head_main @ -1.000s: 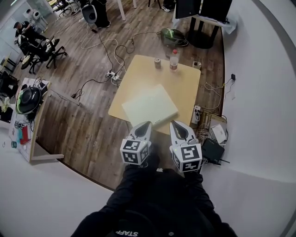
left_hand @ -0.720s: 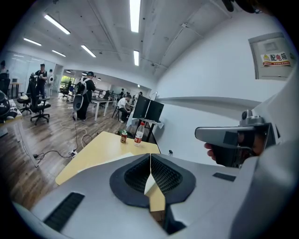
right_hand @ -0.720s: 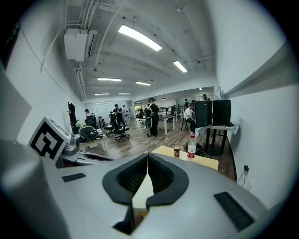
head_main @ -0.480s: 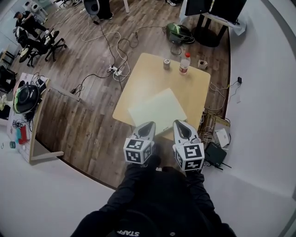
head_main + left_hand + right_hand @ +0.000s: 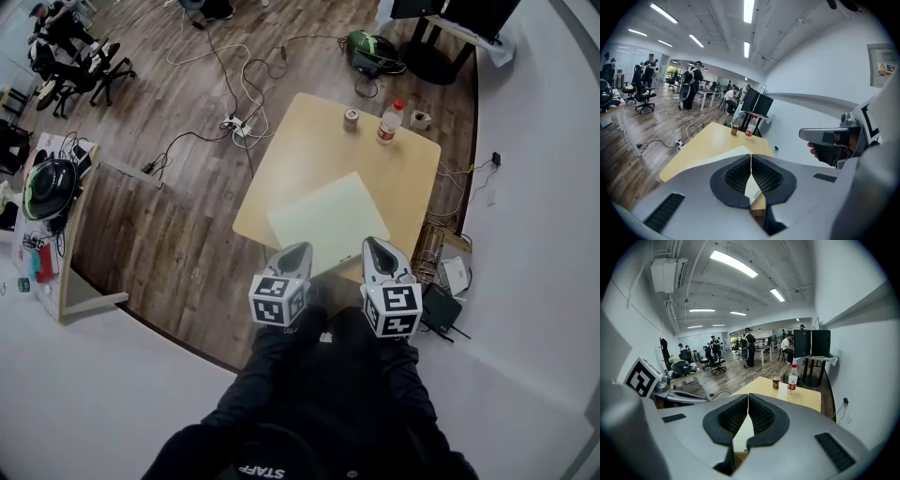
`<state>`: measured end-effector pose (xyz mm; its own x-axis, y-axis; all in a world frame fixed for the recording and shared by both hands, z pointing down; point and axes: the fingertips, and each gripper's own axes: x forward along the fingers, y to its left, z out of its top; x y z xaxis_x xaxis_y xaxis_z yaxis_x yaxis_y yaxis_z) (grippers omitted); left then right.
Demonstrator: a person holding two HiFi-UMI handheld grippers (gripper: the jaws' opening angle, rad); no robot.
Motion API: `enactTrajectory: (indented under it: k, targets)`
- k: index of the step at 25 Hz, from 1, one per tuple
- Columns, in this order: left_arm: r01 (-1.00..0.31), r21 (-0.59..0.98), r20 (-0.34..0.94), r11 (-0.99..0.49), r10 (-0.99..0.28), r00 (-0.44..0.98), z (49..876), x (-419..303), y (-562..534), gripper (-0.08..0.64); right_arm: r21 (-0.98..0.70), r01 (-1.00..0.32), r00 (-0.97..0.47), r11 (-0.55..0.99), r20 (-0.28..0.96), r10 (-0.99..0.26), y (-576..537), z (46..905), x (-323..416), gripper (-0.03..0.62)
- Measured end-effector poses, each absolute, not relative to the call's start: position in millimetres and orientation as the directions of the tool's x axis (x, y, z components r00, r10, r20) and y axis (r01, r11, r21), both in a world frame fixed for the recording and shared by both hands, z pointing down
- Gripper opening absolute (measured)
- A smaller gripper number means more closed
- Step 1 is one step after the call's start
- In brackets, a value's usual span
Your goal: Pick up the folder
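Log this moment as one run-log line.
phase: pre-grasp | left gripper: shut, empty | right gripper: shut, empty | folder: flat on table, ungripped

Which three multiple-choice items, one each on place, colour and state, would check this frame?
1. Where does the folder lie?
A) on the floor
B) on the near end of the table
C) in a gripper

2. What colour is the bottle cap?
A) red
B) blue
C) green

3. How do the jaws of the left gripper stand?
A) wide apart
B) shut on the folder
C) shut, empty

Key:
1. B: the head view shows it flat on the table, nearest the person.
2. A: the cap shows red in the head view.
3. C: in the left gripper view the jaws meet with nothing between them.
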<state>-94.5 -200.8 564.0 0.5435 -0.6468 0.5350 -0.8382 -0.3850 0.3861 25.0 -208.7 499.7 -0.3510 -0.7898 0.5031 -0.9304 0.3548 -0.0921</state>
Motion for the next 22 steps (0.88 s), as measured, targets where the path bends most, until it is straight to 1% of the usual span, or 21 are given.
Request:
enactTrajectory:
  k: [9,17,22]
  targets:
    - [-0.856,0.397,0.583,-0.331,-0.629,0.514,598.2,-90.8,-198.3,0.034,-0.13,-0.921,-0.372,0.367,0.57,-0.732,-215.9,541.0,39.4,0.025]
    - [-0.876,0.432,0.636,-0.217,-0.615,0.466,652.0,-123.2,-174.1,0.035,-0.148,-0.896,-0.41,0.418,0.633,-0.656,-200.5,580.6,27.3,0.025]
    - [-0.858,0.474,0.636,-0.197,-0.598,0.489,676.0,-133.5,-165.7,0.035,-0.133,-0.871,-0.432,0.473,0.665,-0.609,-196.9,605.5,15.9,0.025]
